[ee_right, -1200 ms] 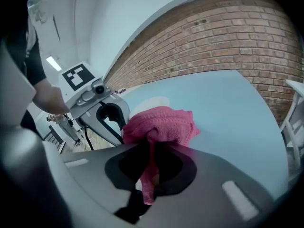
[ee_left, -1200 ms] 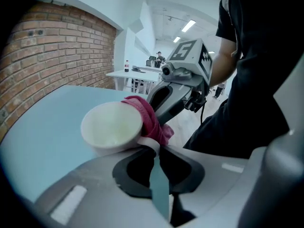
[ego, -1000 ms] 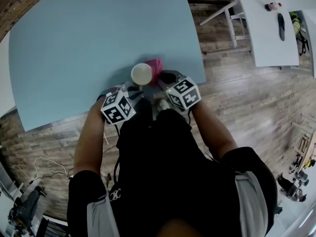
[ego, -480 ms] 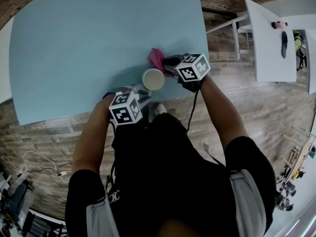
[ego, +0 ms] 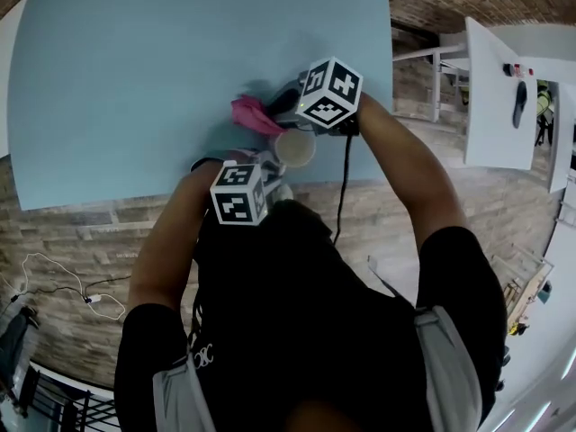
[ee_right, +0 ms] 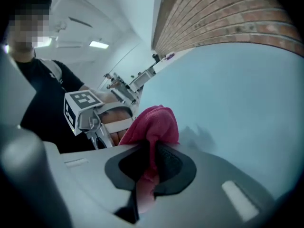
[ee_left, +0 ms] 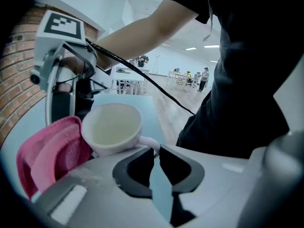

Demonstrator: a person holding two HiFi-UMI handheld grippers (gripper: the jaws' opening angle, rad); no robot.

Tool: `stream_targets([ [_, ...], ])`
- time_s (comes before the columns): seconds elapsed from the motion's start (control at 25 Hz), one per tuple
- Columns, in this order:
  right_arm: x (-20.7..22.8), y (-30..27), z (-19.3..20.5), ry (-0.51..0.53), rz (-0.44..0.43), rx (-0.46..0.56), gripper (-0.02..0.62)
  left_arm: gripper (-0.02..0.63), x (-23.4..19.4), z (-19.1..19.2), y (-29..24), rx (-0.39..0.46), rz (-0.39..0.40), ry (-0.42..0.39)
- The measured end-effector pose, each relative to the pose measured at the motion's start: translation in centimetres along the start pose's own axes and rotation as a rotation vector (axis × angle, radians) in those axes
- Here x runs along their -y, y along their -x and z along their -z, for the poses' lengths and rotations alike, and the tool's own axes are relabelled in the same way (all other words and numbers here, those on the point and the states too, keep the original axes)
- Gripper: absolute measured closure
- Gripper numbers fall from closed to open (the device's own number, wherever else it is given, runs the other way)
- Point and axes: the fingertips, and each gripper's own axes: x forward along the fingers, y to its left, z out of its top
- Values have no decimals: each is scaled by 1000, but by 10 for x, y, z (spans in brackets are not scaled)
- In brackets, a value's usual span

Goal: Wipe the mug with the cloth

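A cream mug (ego: 295, 148) hangs at the near edge of the light blue table (ego: 135, 61). My left gripper (ego: 270, 165) is shut on its handle; in the left gripper view the handle (ee_left: 151, 142) ends between the tips of my left gripper (ee_left: 156, 151), with the mug's (ee_left: 114, 129) empty mouth facing the camera. My right gripper (ego: 281, 106) is shut on a pink cloth (ego: 252, 113), which sits just beyond and left of the mug. A fold of the cloth (ee_right: 153, 125) is pinched in my right gripper (ee_right: 153, 148). The cloth (ee_left: 47, 151) lies against the mug's side.
White tables (ego: 499, 88) stand to the right over a wooden floor. A black cable (ego: 342, 187) hangs from the right gripper along the person's arm. Loose wires (ego: 63, 277) lie on the floor at the left. A brick wall (ee_right: 228, 18) borders the table's far side.
My right gripper has carried the pink cloth from the mug's right side round its far side to the left. The left gripper has kept its hold on the mug.
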Motion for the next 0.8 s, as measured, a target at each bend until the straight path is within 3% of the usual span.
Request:
stream_targets([
  [0.16, -16, -27, 2, 107, -71, -203, 558, 558, -2, 0, 2, 6, -11, 7],
  [0.36, -10, -37, 18, 155, -57, -369, 558, 558, -8, 2, 5, 10, -63, 36],
  [0.52, 4, -26, 21, 104, -18, -337, 558, 558, -16, 5, 9, 18, -98, 56],
  [0.8, 27, 12, 38, -57, 68, -170, 558, 557, -20, 4, 9, 14, -130, 81],
])
